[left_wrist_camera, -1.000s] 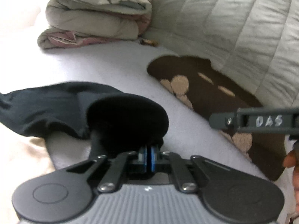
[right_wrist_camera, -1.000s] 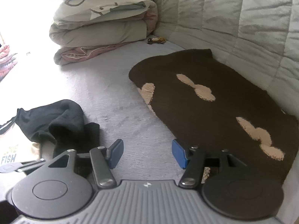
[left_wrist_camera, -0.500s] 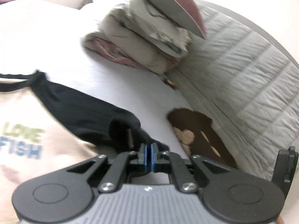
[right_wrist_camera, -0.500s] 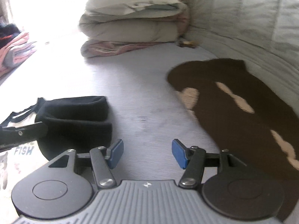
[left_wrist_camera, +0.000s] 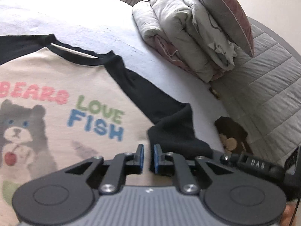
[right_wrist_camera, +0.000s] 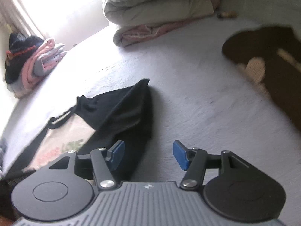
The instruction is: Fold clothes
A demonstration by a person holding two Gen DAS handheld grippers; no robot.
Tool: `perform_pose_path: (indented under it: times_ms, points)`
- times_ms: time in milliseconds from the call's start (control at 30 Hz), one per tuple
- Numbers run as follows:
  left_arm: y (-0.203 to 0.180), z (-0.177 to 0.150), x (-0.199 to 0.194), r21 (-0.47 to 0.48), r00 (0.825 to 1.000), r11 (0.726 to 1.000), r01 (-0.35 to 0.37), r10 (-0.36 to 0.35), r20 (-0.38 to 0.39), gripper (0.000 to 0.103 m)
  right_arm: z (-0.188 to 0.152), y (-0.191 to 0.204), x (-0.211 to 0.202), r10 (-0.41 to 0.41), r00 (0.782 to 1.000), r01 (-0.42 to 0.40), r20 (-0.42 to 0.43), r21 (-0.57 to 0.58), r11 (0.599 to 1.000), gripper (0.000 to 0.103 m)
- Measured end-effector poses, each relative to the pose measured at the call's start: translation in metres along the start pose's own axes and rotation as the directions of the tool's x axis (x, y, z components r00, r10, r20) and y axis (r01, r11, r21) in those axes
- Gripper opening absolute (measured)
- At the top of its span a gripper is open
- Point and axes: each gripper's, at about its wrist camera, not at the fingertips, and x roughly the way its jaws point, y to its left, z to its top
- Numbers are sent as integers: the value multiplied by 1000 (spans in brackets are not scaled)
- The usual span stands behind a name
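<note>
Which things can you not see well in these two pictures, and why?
- Shirt, left wrist view: its bottom is hidden behind the left gripper; its left side is cut by the picture edge.
- Shirt print, right wrist view: too blurred to read.
- Small object beside the folded bedding, left wrist view: too small to identify.
- Brown garment, right wrist view: blurred, cut by the right edge.

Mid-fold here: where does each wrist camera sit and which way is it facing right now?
Left wrist: on the left gripper, looking along its slightly parted fingers at the shirt print and folded black sleeve; part of the right gripper shows at right.
Right wrist: on the right gripper, fingers wide apart, facing across the bed toward the folded quilts; no hand shows.
Shared: black sleeve, quilts, brown mat.
</note>
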Motion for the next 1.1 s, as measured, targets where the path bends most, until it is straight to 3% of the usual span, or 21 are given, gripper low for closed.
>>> perform_pose_path:
  times_ms: [133,267,367,433,533,733,867,1100]
  points:
    - [5,-1,-6,22,999,999,31,-32,24,37,-4,-1,20,32,998,-28,-53,69,997,61]
    - [0,-4,-3,83,995,991,103,-103,-12,61,-7,0,27,42,997,-36,-62,95,995,60]
    - [-11,-12,-3,169,993,979,115,-114,-15,61,-7,2,26,75,996,-70,-51,96,993,45]
    - [-20,-18,-5,247,993,962,114,-120,7,62,-6,4,25,106,993,-101,-49,88,991,27]
    - [-32,-25,-6,324,990,937,129,-140,11,63,-6,6,24,129,990,-125,-49,84,989,14]
    - [-46,-29,3,394,984,902,175,-175,-37,63,0,5,10,194,981,-193,1,84,978,9]
    - [-63,-32,18,480,979,853,203,-176,-101,63,2,-1,4,197,980,-197,16,114,974,9]
    - [-85,-43,50,613,991,780,126,-66,-120,62,3,-7,6,222,975,-223,23,152,963,10]
